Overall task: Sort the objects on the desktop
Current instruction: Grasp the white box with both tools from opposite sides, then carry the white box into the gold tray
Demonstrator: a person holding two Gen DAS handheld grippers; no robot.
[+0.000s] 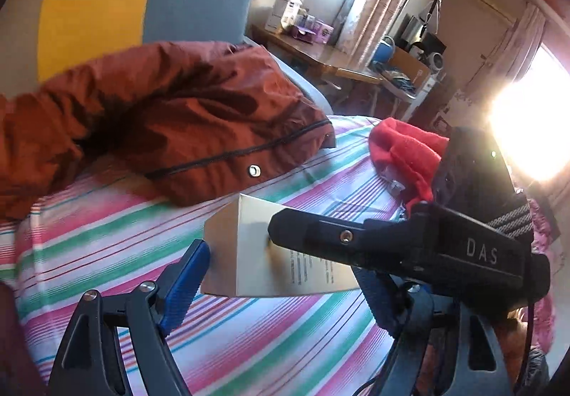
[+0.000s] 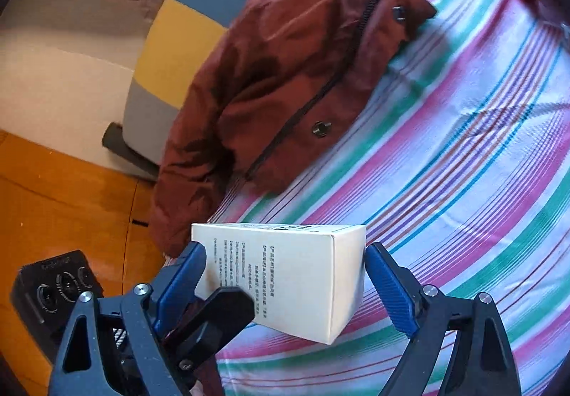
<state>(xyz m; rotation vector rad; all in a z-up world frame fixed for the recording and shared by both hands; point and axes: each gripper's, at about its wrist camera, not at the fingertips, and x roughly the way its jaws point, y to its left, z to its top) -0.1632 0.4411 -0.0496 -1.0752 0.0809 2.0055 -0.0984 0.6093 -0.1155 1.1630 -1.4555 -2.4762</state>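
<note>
A white carton box with printed text [image 1: 256, 253] is held above the striped cloth [image 1: 107, 246]. In the left wrist view my left gripper [image 1: 285, 274] has its blue pads [image 1: 185, 289] on either side of the box, and the other gripper's black finger [image 1: 356, 239] crosses over the box. In the right wrist view my right gripper [image 2: 285, 285] has its blue pads [image 2: 388, 292] against both ends of the same box [image 2: 299, 282]; the other gripper's black finger [image 2: 213, 317] presses on its face. Both grippers are closed on the box.
A rust-red jacket [image 1: 178, 118] lies on the striped cloth at the back, and shows in the right wrist view [image 2: 285, 82]. A red cloth [image 1: 406, 150] lies to the right. A grey and yellow chair [image 1: 142, 0] stands behind. A black camera device [image 2: 53, 289] shows at lower left.
</note>
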